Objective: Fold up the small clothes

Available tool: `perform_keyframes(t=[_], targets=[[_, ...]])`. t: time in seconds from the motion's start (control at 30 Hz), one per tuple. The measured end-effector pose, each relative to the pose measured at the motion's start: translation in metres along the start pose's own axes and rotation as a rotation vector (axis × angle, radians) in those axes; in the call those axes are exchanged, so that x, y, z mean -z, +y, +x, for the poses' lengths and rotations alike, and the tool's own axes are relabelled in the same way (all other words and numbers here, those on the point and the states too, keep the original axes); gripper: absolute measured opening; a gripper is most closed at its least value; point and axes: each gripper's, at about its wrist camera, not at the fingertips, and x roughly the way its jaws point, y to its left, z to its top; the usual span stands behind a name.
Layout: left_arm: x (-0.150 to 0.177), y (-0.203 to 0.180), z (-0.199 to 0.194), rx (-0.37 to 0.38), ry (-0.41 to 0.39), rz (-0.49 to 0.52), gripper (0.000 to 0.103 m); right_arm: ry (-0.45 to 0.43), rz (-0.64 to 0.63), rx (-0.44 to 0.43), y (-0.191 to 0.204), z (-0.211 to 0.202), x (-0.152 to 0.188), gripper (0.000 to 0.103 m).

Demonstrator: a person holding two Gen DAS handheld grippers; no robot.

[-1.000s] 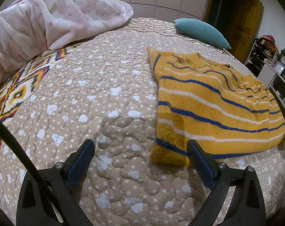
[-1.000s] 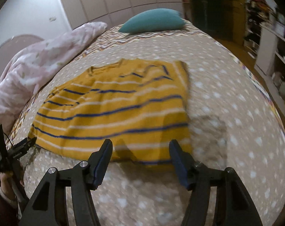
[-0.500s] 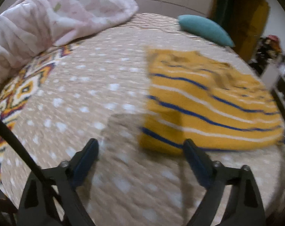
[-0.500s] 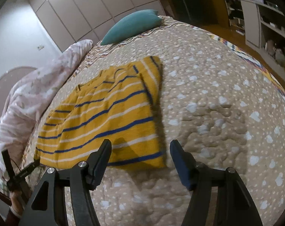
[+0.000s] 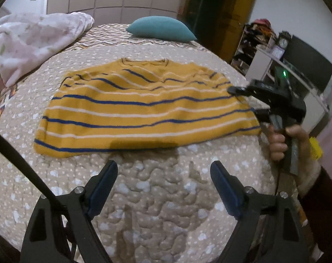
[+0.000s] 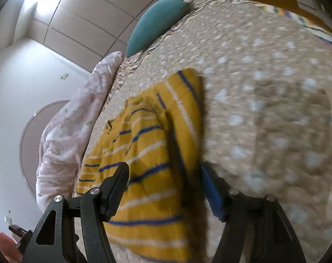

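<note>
Here's the yellow sweater [image 5: 144,107] with its blue and white stripes, lying flat on the quilted bed cover [image 5: 157,197], neckline toward the teal pillow [image 5: 161,29] at the far end. The left hand-held gripper [image 5: 163,186] hovers over bare quilt just short of the sweater's near hem, its fingers spread wide with nothing between them. Over on the sweater's right edge sits the right hand-held gripper [image 5: 242,100], gripped by a bare hand [image 5: 282,140], its tips right at the side seam. From its own wrist camera, the right hand-held gripper [image 6: 164,178] straddles that edge: fingers apart, the yellow knit [image 6: 148,164] running up between them, one blue pad [image 6: 212,192] at the border of the cloth. Whether the pads touch the fabric can't be told through the blur. A pink floral duvet [image 5: 32,41] is heaped along the left side of the bed
</note>
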Motion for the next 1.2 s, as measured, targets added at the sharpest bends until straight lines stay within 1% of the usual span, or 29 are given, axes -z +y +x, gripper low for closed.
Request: perform_keyframes(t=[0.03, 0.07, 0.1, 0.13, 0.2, 0.27, 0.33, 0.4, 0.43, 0.47, 0.57, 0.63, 0.7, 0.77, 0.83, 0.87, 0.9, 0.93, 0.97, 1.0, 1.03, 1.07, 1.13, 1.17, 1.2], targets=[[0.002, 0.002, -0.001, -0.013, 0.001, 0.001, 0.086, -0.005, -0.024, 0.014, 0.006, 0.005, 0.002, 0.061], [0.003, 0.003, -0.003, -0.022, 0.000, -0.008, 0.086, 0.009, -0.038, 0.022, 0.010, 0.010, 0.004, 0.051], [0.003, 0.008, -0.006, -0.027, -0.002, -0.024, 0.086, 0.024, -0.031, 0.020, 0.013, 0.014, 0.005, 0.033], [0.003, 0.013, -0.009, -0.028, -0.004, -0.042, 0.086, 0.017, -0.020, 0.029, 0.016, 0.012, 0.006, 0.028], [0.002, 0.031, -0.018, -0.025, -0.020, -0.099, 0.086, 0.011, -0.034, 0.077, 0.029, 0.008, 0.004, 0.023], [0.003, 0.052, -0.028, -0.026, -0.040, -0.156, 0.086, -0.010, -0.073, 0.111, 0.056, 0.000, 0.000, 0.021], [0.006, 0.073, -0.040, -0.031, -0.066, -0.212, 0.086, -0.027, -0.111, 0.108, 0.087, -0.008, -0.003, 0.021], [0.011, 0.096, -0.056, -0.037, -0.100, -0.273, 0.086, -0.037, -0.161, 0.104, 0.123, -0.010, -0.005, 0.021], [0.014, 0.104, -0.062, -0.040, -0.112, -0.293, 0.086, -0.039, -0.205, 0.110, 0.150, -0.006, -0.004, 0.021], [0.018, 0.115, -0.068, -0.045, -0.126, -0.319, 0.086, -0.036, -0.239, 0.120, 0.168, -0.003, -0.001, 0.021], [0.030, 0.142, -0.085, -0.059, -0.157, -0.388, 0.086, 0.003, -0.377, 0.175, 0.233, 0.037, 0.015, 0.021], [0.038, 0.158, -0.094, -0.067, -0.176, -0.427, 0.086, 0.048, -0.430, 0.193, 0.260, 0.072, 0.028, 0.021], [0.046, 0.171, -0.103, -0.076, -0.188, -0.460, 0.086, 0.085, -0.487, 0.233, 0.279, 0.106, 0.047, 0.021], [0.055, 0.182, -0.109, -0.081, -0.196, -0.490, 0.086, 0.121, -0.528, 0.301, 0.292, 0.144, 0.065, 0.021], [0.060, 0.191, -0.111, -0.081, -0.200, -0.513, 0.086, 0.147, -0.543, 0.334, 0.298, 0.166, 0.079, 0.022], [0.063, 0.196, -0.112, -0.081, -0.202, -0.527, 0.086, 0.156, -0.545, 0.337, 0.300, 0.172, 0.083, 0.026], [0.064, 0.198, -0.111, -0.080, -0.203, -0.537, 0.086, 0.169, -0.540, 0.327, 0.303, 0.180, 0.086, 0.032], [0.065, 0.201, -0.111, -0.077, -0.201, -0.548, 0.086, 0.183, -0.526, 0.293, 0.305, 0.184, 0.086, 0.043], [0.066, 0.202, -0.110, -0.075, -0.200, -0.553, 0.086, 0.197, -0.504, 0.225, 0.307, 0.184, 0.085, 0.051], [0.066, 0.202, -0.109, -0.067, -0.199, -0.559, 0.086, 0.209, -0.484, 0.163, 0.308, 0.181, 0.081, 0.064], [0.065, 0.201, -0.109, -0.062, -0.199, -0.558, 0.086, 0.228, -0.457, 0.080, 0.309, 0.175, 0.077, 0.066], [0.063, 0.198, -0.108, -0.052, -0.200, -0.550, 0.086, 0.241, -0.441, 0.025, 0.309, 0.167, 0.072, 0.066], [0.057, 0.192, -0.105, -0.039, -0.198, -0.533, 0.086, 0.253, -0.456, -0.051, 0.311, 0.153, 0.070, 0.067], [0.052, 0.187, -0.102, -0.028, -0.194, -0.517, 0.086, 0.256, -0.472, -0.073, 0.312, 0.144, 0.068, 0.067], [0.047, 0.182, -0.100, -0.017, -0.191, -0.505, 0.086, 0.238, -0.492, -0.074, 0.312, 0.131, 0.069, 0.067]])
